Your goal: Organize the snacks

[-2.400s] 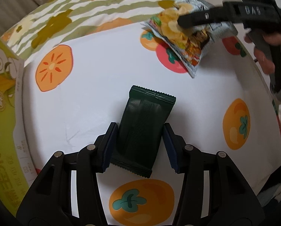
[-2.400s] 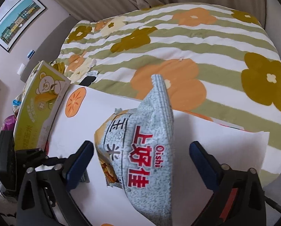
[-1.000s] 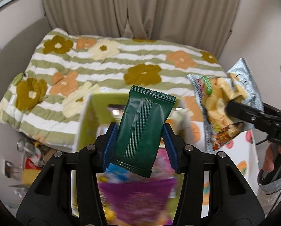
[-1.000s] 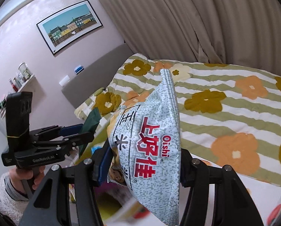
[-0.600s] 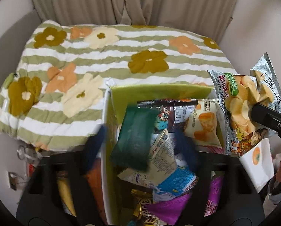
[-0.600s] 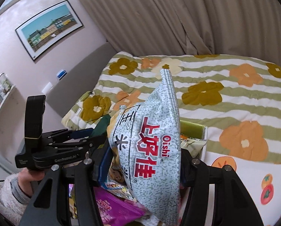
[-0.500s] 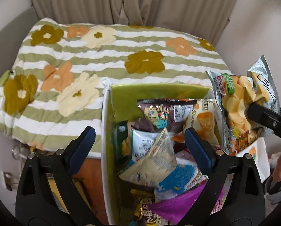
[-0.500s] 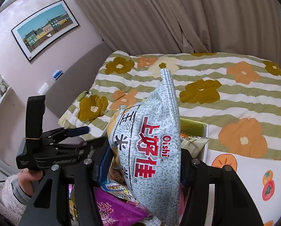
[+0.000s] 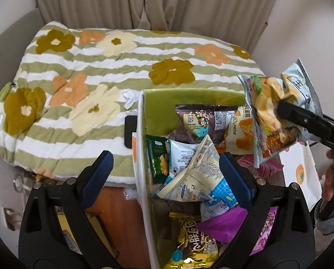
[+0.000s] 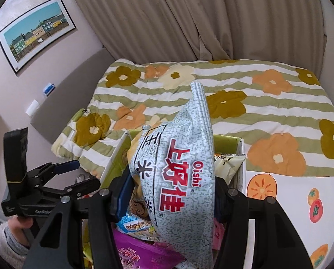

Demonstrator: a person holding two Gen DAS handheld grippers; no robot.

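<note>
Fingers of the right gripper (image 10: 170,192) are clamping the grey chip bag (image 10: 178,172) upright above the snack box (image 9: 141,152) for release inside, while the left gripper (image 9: 165,174) is hanging spread wide and empty over the near-left packets.

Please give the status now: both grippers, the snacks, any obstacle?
Left gripper open, empty. Right gripper grips chip bag above snack box. Box crowded.
</note>
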